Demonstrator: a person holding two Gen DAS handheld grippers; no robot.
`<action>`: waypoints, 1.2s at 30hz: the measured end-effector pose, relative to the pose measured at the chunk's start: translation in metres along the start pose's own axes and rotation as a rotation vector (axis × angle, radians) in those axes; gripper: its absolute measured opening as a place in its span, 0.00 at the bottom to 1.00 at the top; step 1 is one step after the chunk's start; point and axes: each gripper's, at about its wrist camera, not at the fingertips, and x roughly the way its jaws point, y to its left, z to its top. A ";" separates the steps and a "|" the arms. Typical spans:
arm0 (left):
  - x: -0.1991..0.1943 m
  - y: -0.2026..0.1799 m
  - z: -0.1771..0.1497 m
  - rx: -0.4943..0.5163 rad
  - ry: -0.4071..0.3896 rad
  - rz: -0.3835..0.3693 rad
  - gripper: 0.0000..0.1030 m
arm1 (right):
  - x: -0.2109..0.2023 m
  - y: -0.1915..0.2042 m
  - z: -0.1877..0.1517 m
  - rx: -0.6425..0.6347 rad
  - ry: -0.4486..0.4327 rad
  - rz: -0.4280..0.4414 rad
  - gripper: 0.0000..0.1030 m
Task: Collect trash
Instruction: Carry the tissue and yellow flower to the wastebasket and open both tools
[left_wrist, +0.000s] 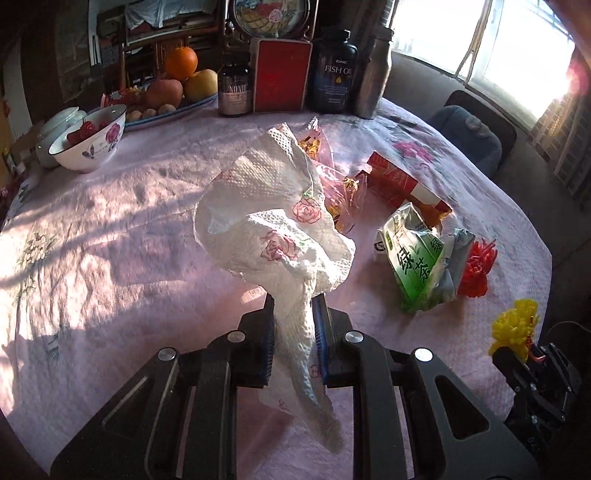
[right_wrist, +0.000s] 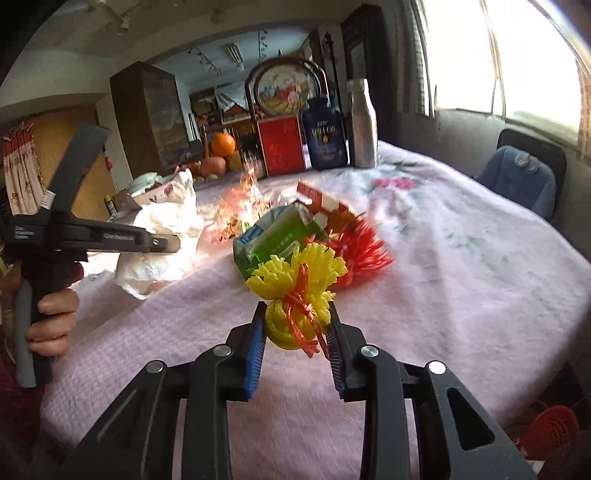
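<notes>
A white paper towel (left_wrist: 275, 236) printed with pink roses is pinched between the blue pads of the left hand-held gripper (left_wrist: 293, 314), whose jaws are closed hard on it; the crumpled bulk is held clear of the bench (left_wrist: 110, 258) ahead of the fingertips, and a loose tail hangs down behind them. Far ahead and to the left of this gripper a flowered bowl (left_wrist: 92, 138) is seen, with a fruit plate (left_wrist: 173, 110) just behind it. Straight ahead, at the far edge, two dark bottles, a red box (left_wrist: 281, 75) and a steel flask (left_wrist: 373, 74) are lined up. Ahead and to the right, past the towel, clear wrappers (left_wrist: 343, 184), a red carton (left_wrist: 400, 182) and a green packet (left_wrist: 417, 258) are heaped together, with a red mesh bundle (left_wrist: 478, 267) touching the packet's right side.

A yellow mesh bundle (right_wrist: 295, 291) tied with red string is gripped between the pads of the right hand-held gripper (right_wrist: 297, 323), its frilled end standing up beyond the fingertips, off the bench. The packet and red bundle lie just beyond it. To its left, the other gripper is held by a hand (right_wrist: 51, 321). A blue chair (right_wrist: 521, 177) stands far to the right.
</notes>
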 end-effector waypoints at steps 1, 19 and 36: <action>-0.003 -0.003 -0.001 0.011 -0.010 -0.001 0.19 | -0.008 -0.002 -0.001 -0.006 -0.011 -0.012 0.30; -0.027 -0.100 -0.053 0.166 -0.076 -0.085 0.19 | -0.108 -0.101 -0.019 0.127 -0.066 -0.145 0.30; -0.031 -0.267 -0.068 0.387 -0.073 -0.279 0.19 | -0.155 -0.243 -0.120 0.346 0.024 -0.351 0.30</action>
